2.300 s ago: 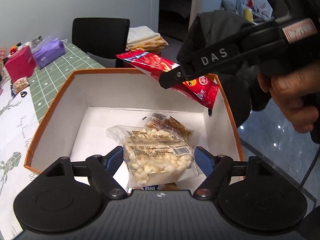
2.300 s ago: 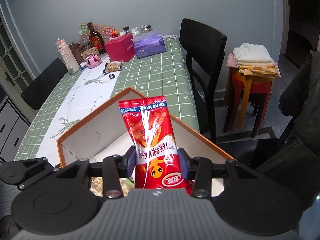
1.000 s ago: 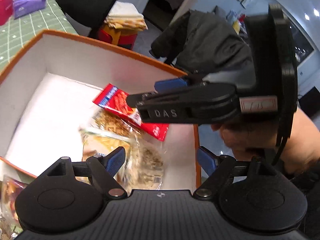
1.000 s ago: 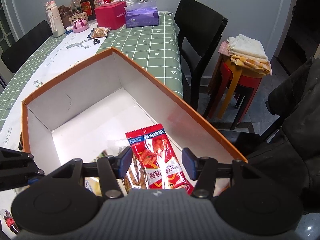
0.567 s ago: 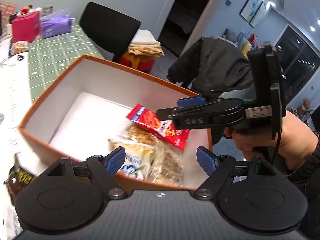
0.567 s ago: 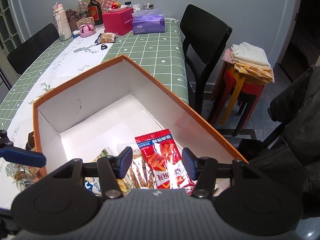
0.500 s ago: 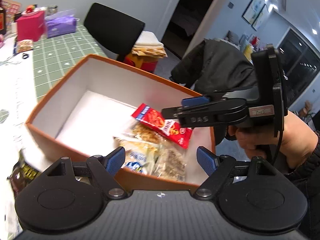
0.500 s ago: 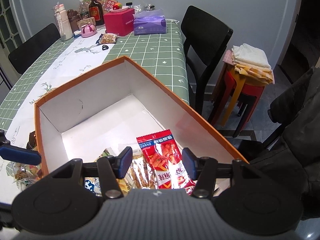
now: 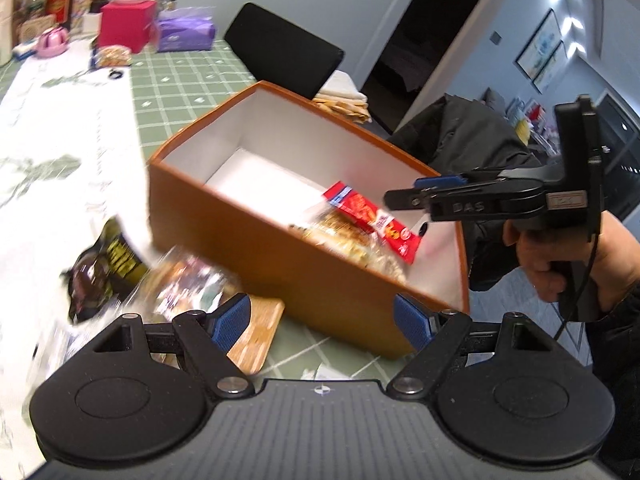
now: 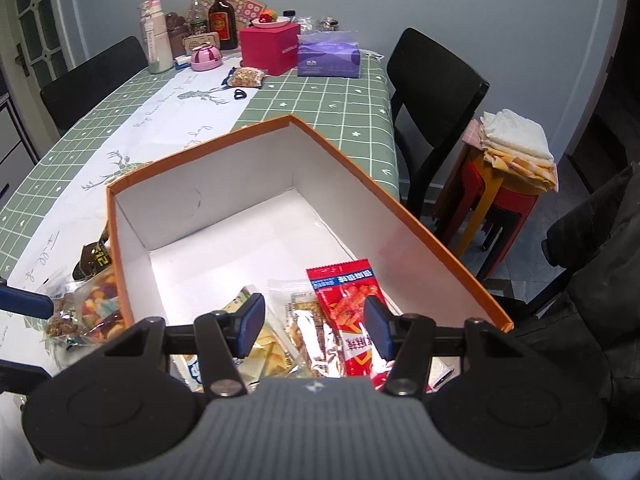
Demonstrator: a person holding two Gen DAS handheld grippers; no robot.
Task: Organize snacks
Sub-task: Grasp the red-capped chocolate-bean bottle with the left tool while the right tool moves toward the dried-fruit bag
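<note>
Hovering with both pairs of jaws apart and empty, one over the box, one beside it.

The right gripper (image 10: 314,326) hangs above the red packet (image 10: 350,312) lying in the box (image 10: 404,216); beyond the left gripper (image 9: 322,320), loose packets (image 9: 188,280) lie outside. They look light, crinkly and slippery, best pinched across a flat middle.

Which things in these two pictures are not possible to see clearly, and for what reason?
- Snack packets beside the orange cardboard box: motion-blurred in the left wrist view; kind unreadable.
- Clear snack bags inside the box: lower parts hidden behind the right gripper in the right wrist view.
- Red snack packet: bottom end covered by the gripper body.
- Bottles at the table's far end: labels too small.
</note>
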